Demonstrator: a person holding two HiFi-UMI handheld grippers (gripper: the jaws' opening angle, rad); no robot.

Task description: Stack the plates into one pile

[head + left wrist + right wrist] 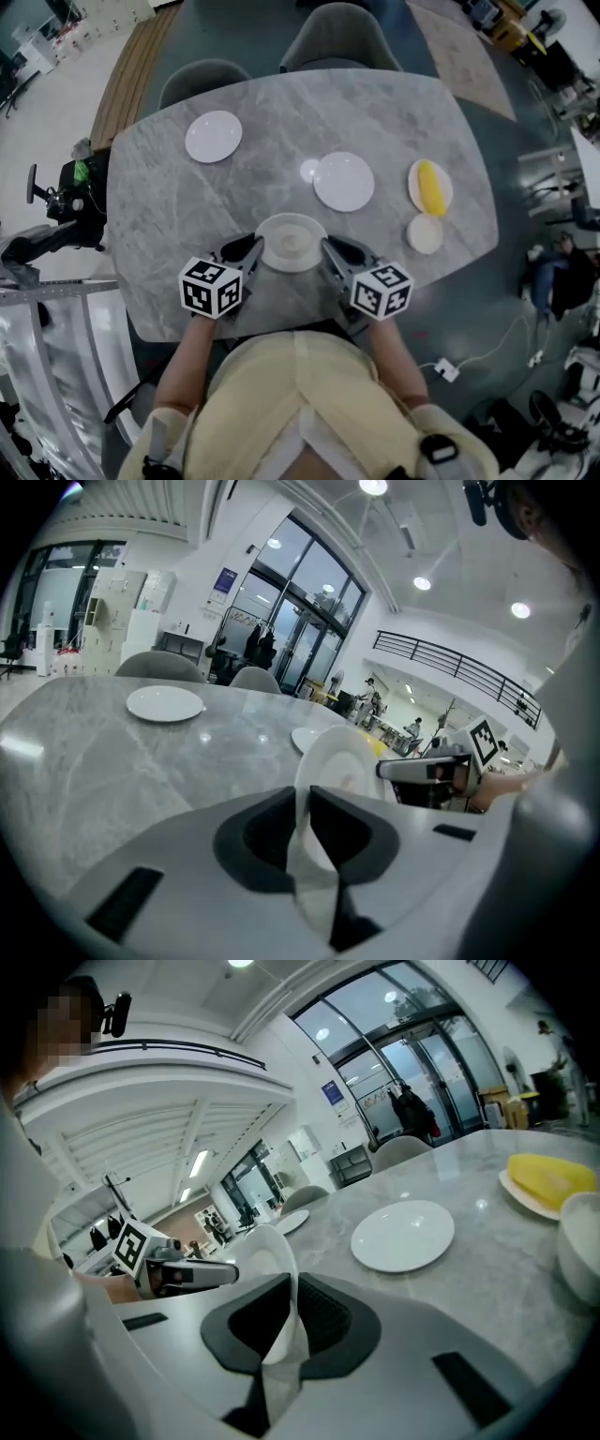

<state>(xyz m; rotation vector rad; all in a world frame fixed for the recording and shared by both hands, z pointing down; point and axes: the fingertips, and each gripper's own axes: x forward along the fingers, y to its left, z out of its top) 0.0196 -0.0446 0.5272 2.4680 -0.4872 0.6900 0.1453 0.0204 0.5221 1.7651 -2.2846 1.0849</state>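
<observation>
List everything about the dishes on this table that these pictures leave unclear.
Whether the held plate has left the table: the head view looks straight down, and in both gripper views its lower edge sits behind the jaws.
What the yellow item is: too small in the head view, blurred in the right gripper view.
Whether the small dish is a bowl or a plate: the right gripper view's right edge cuts it off.

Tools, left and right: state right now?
Left tool: closed on the near plate, at its left rim.
Right tool: closed on the same plate, at its right rim.
</observation>
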